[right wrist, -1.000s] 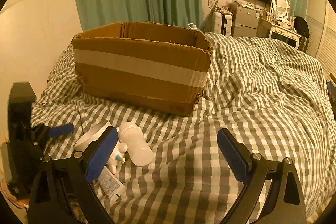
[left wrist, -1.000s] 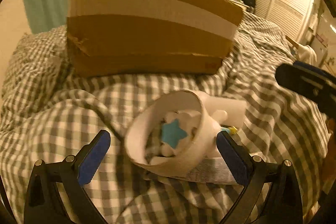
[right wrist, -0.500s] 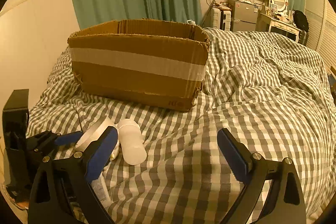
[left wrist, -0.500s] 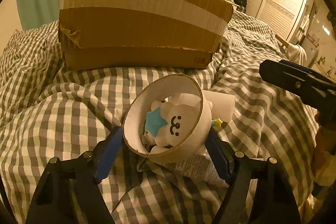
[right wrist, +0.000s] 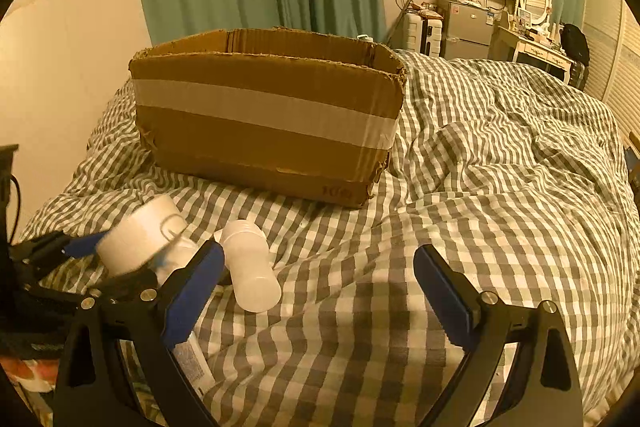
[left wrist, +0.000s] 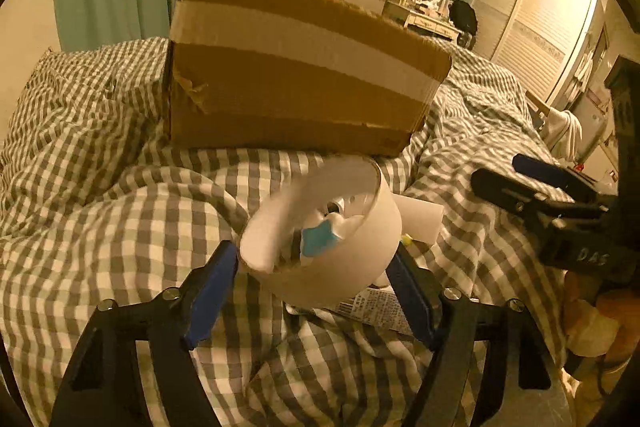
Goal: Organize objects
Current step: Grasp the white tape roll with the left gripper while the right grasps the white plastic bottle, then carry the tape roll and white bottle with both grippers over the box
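Cardboard box [left wrist: 296, 75] is the landmark for the coming move: it stands on the checked bed [left wrist: 100, 211] directly ahead of the left tongs [left wrist: 312, 279], open side up, its taped front wall facing them. The left tongs are closed about halfway onto a white round tub [left wrist: 340, 267], 1 blue pad on each side of its wall; the tub is tilted, its open mouth turned up and toward the box, and a small white toy with a blue star [left wrist: 320, 241] sits inside it. The picture is blurred around the rim, so I cannot tell whether the tub is clear of the bed or touching it. Judging from this, the tub has to go up over the box's front wall, which rises above the tub from this view, and then forward and down inside.

On the near side of the box, just beside the tub, lie a white plastic bottle [right wrist: 250, 267] on its side, its long axis running roughly toward the box, and a printed tube [right wrist: 192, 363] nearer the camera, partly under the tub and the tongs. The right tongs [right wrist: 316, 291] hang wide open and empty over bare bedding, on the near side of the box and toward its right corner; the bottle lies just past their left pad. The left tongs are the nearer to the box with a load. The main risk, as I judge it, is the toy tipping out of the slanted tub on the way over the wall.
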Tool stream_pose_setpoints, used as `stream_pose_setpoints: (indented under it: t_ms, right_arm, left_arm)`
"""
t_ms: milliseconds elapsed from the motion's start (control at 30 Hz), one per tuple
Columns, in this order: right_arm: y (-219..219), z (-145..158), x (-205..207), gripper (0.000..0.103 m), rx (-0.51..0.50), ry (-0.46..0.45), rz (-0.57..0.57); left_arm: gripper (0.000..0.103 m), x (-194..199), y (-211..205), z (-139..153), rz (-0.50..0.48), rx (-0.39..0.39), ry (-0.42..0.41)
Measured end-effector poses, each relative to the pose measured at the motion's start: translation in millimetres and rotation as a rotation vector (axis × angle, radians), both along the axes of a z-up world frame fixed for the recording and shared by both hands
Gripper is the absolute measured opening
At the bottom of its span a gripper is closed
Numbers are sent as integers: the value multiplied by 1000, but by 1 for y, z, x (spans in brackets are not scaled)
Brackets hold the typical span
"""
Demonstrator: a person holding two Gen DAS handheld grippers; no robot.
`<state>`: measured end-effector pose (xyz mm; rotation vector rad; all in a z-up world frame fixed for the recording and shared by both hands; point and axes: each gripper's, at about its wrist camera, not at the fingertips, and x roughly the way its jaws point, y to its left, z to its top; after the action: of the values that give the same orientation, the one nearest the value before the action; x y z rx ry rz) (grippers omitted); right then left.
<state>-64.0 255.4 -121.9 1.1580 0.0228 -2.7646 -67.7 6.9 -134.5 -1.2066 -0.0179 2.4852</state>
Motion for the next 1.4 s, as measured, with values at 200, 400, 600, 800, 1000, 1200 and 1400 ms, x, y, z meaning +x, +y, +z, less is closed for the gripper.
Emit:
stream_pose_setpoints:
  t_ms: [200,400,600,800,1000,1200,1400]
  right_arm:
    - [-8,-1,0,96,26,-5,22]
    - [-23,-12,-6,96,74,-56,77]
    - [-37,-34,-33,91,88,-175,120]
    - [-40,-55,-61,69,12,-296,122]
    - [-49,-60,-58,49,39,-309,151]
    - [-43,-40,-41,35,6,-209,149]
    - [-41,-24,-31,31,61,-135,108]
  left_arm:
    - [50,-4,-6,-3,2,-11,-10]
    - [42,-11,-8,-16,24,-33,-23]
    - [32,-17,-11,-28,32,-39,-32]
    - [31,-17,-12,-28,36,-35,-32]
    - [30,-17,-15,-26,51,-24,-29]
    - [30,-14,-19,-17,66,-10,-15]
    - [27,-6,-18,-1,47,-35,22]
